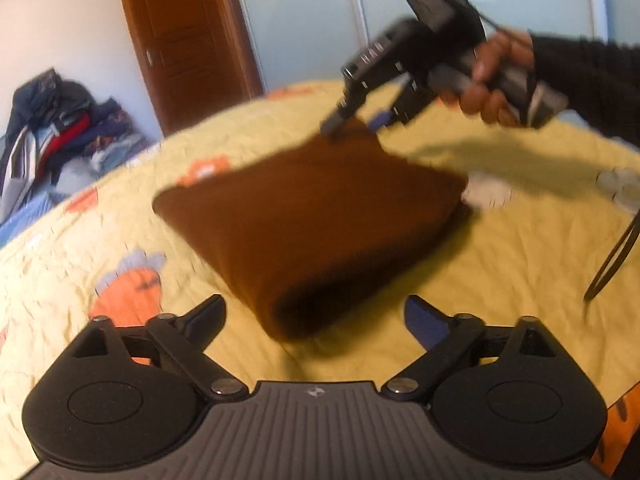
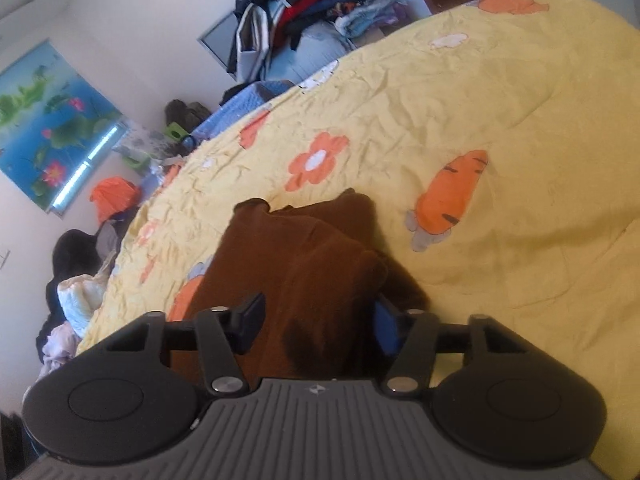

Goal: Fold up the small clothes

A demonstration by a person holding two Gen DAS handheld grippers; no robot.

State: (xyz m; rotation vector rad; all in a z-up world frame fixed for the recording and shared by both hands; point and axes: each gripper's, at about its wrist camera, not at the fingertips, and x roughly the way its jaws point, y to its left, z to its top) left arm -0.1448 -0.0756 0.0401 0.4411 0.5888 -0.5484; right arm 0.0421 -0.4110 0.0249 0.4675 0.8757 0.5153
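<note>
A brown garment (image 1: 312, 220) lies folded into a thick square on the yellow patterned bedspread (image 1: 500, 280). My left gripper (image 1: 316, 316) is open wide just short of the garment's near corner, with nothing pressed between its fingers. My right gripper (image 1: 358, 122), held by a hand (image 1: 492, 84), reaches down to the garment's far corner. In the right wrist view the right gripper (image 2: 320, 324) stands part open over the brown garment (image 2: 316, 248). The cloth lies between and under its fingers, and the pads do not pinch it.
A heap of mixed clothes (image 1: 60, 128) is piled beyond the bed's far left edge, also seen as the clothes heap (image 2: 304, 4). More laundry (image 2: 76, 300) sits on the floor beside the bed. A black strap (image 1: 616, 256) hangs at the right. A wooden door (image 1: 184, 40) stands behind.
</note>
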